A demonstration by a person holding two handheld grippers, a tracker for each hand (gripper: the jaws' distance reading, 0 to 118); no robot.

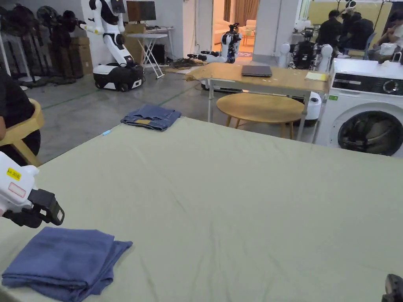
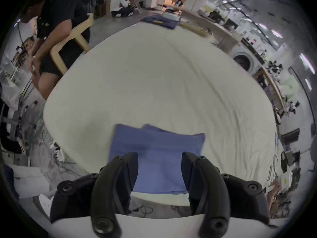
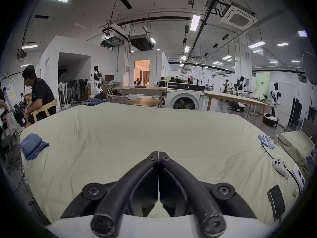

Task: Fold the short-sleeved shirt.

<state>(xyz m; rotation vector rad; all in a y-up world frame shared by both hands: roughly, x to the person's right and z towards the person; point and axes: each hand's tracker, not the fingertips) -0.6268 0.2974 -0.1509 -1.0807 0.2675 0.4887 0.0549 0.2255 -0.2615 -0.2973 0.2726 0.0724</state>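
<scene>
left gripper point(image 2: 159, 166) spread above folded shirt point(image 2: 156, 157) | right gripper point(image 3: 159, 155) pressed together, apart

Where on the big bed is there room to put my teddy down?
Almost the whole middle of the green sheet is bare, from the folded blue shirt at the near left to the folded jeans at the far corner. The right edge is crowded: a white controller, a phone, cables.
</scene>
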